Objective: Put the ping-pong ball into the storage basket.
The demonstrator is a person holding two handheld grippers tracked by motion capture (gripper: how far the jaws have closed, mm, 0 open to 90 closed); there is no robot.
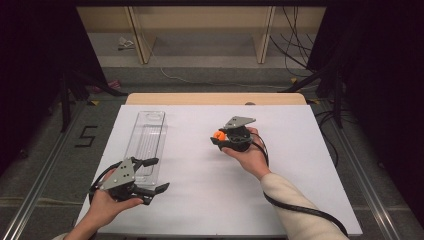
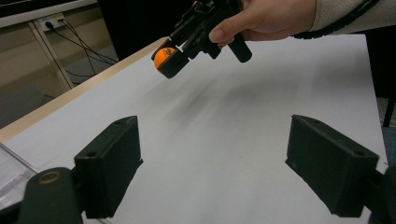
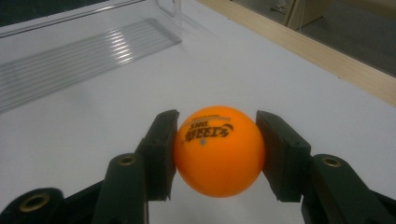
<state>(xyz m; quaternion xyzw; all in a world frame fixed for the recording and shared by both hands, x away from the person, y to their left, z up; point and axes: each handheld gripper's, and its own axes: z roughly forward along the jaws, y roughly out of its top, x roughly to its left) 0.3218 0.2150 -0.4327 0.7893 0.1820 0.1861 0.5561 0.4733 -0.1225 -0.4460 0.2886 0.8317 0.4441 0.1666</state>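
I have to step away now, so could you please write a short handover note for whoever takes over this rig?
Right hand-held gripper: shut on the orange table tennis ball, held above the white table.
Left hand-held gripper: open, holding nothing, beside the near end of the clear plastic tray.
Done: ball picked up.
Left: probably carry it to the tray, which holds no ball, and release.

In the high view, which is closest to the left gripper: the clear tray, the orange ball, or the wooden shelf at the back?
1. Clear tray: right beside the left gripper.
2. Orange ball: mid-table, in the right gripper.
3. Wooden shelf: beyond the table.
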